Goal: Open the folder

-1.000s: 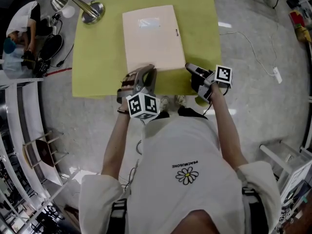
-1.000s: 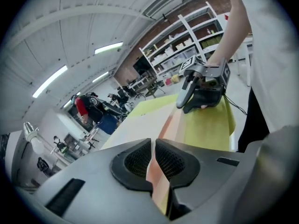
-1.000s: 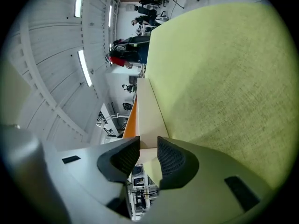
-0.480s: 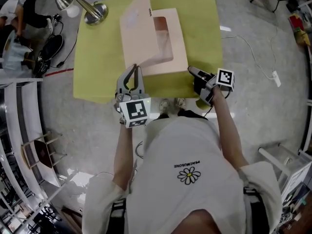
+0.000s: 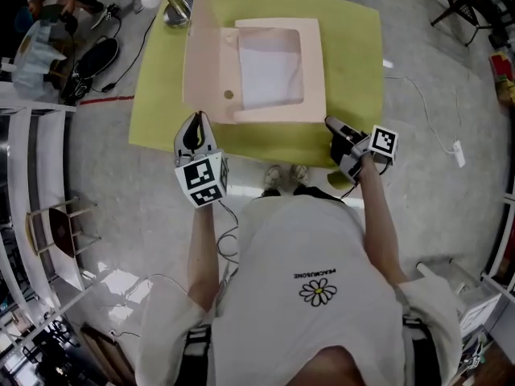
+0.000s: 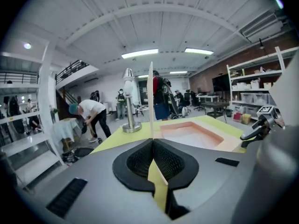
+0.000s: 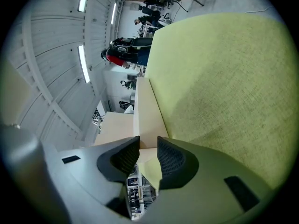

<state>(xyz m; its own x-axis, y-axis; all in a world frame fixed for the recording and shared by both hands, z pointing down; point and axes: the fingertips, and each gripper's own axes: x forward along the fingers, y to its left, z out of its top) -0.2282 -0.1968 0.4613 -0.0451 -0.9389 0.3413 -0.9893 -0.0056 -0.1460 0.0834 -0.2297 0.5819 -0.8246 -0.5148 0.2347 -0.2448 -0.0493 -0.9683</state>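
Observation:
The beige folder lies open on the yellow-green table, with white paper showing in its tray. Its cover stands on edge along the left side. My left gripper is shut on the cover's near edge. In the left gripper view the cover rises as a thin sheet from between the closed jaws. My right gripper grips the tray's near right corner; its jaws are closing slightly on the thick tray edge.
A metal desk lamp stands at the table's far left corner, close behind the raised cover. A person bends over beyond the table's left side. Cables lie on the floor at right. Shelving lines the left.
The cover went from lying flat to tilted up, then to standing at the left. My left gripper swung left with it and rolled. The right gripper stayed put.

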